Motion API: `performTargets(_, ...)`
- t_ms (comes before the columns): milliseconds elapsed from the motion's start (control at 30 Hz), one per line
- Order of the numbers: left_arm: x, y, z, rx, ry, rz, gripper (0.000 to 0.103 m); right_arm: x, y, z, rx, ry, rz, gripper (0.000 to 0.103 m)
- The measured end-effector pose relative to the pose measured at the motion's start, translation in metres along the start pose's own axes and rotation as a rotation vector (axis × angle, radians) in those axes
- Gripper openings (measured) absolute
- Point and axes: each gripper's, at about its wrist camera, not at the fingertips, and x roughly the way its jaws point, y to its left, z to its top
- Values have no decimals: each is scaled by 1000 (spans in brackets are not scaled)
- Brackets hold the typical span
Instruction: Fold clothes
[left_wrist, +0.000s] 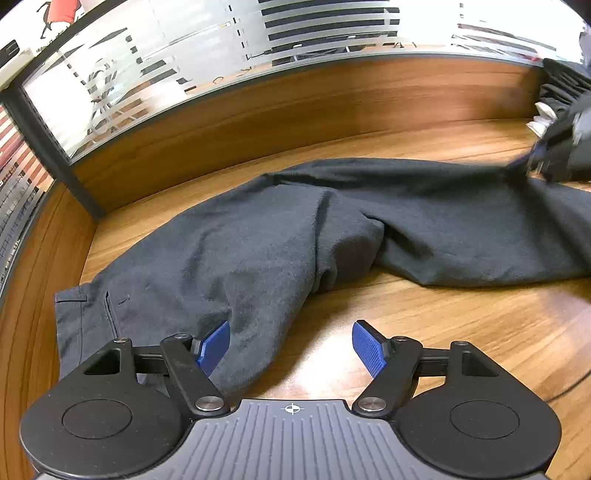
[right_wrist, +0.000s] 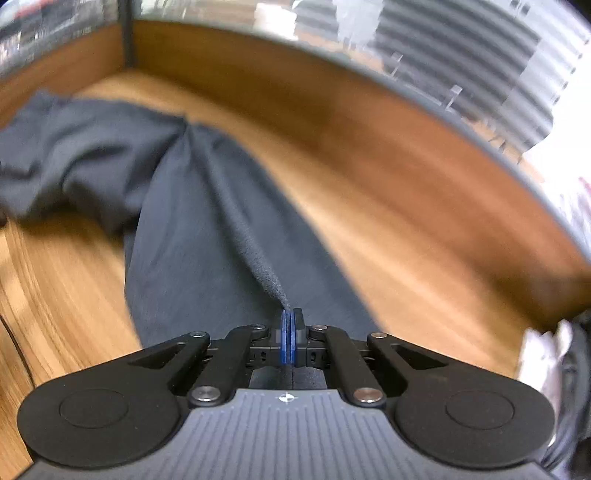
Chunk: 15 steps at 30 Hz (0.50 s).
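Trousers, dark grey, lie spread across the wooden table. Left gripper hangs spread over their waist end, one pad above cloth, nothing held. Right gripper is pressed together, pinching a raised ridge of trouser leg. Beyond the trousers, a wooden partition with striped glass.

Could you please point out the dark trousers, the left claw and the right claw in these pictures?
dark trousers (left_wrist: 258, 236), left wrist view, on the seat fabric.
left claw (left_wrist: 290, 345), left wrist view, midway between open fingertips.
right claw (right_wrist: 291, 314), right wrist view, fingertips pinching a fabric ridge.
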Motion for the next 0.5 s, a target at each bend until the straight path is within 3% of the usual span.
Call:
performTargets(133,10,-2,10,19,-8,-4,76,-24,-22,25,4,-61,-30,2)
performTargets(267,19,-4,20,51,-21,-4,76,-19,-46,46,36,-68,-46,2)
performTargets(500,43,-3,28,78,2,-12,76,52,-73,59,77,41,-29,2)
